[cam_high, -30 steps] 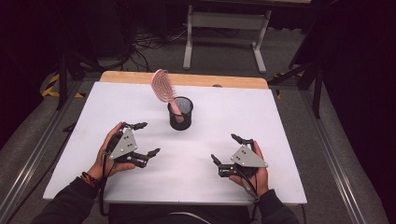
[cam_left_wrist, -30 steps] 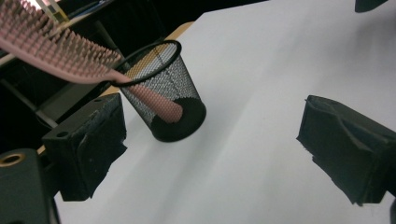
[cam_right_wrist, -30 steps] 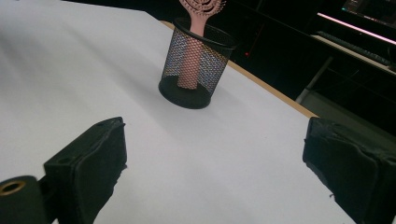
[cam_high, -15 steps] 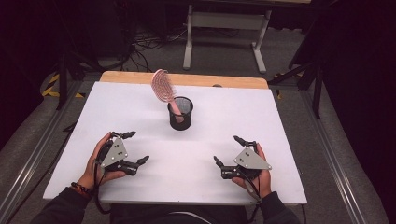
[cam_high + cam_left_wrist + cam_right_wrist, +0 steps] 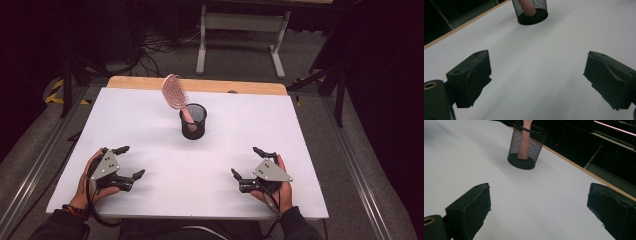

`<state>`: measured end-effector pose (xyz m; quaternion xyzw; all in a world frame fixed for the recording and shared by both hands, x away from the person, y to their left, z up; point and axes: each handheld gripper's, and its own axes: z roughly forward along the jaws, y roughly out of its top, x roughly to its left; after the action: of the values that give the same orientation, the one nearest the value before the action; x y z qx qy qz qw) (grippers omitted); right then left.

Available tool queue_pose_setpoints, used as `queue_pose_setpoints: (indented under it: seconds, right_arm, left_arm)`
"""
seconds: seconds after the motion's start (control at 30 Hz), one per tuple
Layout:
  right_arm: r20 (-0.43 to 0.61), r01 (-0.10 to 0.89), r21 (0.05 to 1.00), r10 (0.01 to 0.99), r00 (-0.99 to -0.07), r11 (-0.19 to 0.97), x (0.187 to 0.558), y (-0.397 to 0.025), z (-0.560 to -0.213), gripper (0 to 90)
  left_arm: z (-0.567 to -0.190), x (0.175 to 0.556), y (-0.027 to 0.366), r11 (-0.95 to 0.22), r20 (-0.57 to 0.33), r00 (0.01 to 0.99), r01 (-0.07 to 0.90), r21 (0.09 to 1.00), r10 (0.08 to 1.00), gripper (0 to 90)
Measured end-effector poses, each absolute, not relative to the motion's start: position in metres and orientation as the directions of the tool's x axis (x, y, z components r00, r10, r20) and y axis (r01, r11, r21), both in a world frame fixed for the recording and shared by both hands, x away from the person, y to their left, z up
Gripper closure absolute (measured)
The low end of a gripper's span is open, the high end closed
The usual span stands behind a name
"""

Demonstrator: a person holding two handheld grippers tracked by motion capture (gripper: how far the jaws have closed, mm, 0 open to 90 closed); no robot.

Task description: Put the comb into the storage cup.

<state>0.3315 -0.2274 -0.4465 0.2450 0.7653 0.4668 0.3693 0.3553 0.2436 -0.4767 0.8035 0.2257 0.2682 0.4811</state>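
Ahead, your mesh cup holding the pink brush stands mid-desk; both grippers, left and right, rest with jaws open, holding nothing, path unblocked.

no readable text, no labels, no brands, no numbers

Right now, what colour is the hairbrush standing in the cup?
Pink; the hairbrush in the black mesh cup shows best in the high view.

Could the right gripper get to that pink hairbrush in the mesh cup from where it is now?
Probably yes. The right gripper is open, and bare table lies between it and the pink hairbrush standing in the black mesh cup.
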Motion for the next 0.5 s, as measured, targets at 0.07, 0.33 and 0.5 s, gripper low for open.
queue_pose_setpoints:
  seconds: [0.07,0.33,0.5]
  right_arm:
    - [-0.331,0.035,0.896,0.72,-0.61,0.442,0.3322,-0.2278,-0.4471,5.7]
    - [-0.326,0.038,0.897,0.717,-0.616,0.441,0.3333,-0.2292,-0.4497,5.5]
    - [-0.323,0.036,0.898,0.714,-0.622,0.438,0.3326,-0.23,-0.4495,5.5]
  left_arm:
    - [-0.4776,0.3548,0.249,-0.41,0.187,0.751,0.121,0.904,0.633,7.9]
    - [-0.4772,0.3534,0.2522,-0.394,0.166,0.751,0.134,0.909,0.639,7.8]
    - [-0.4769,0.3514,0.2511,-0.393,0.171,0.748,0.13,0.91,0.642,7.6]
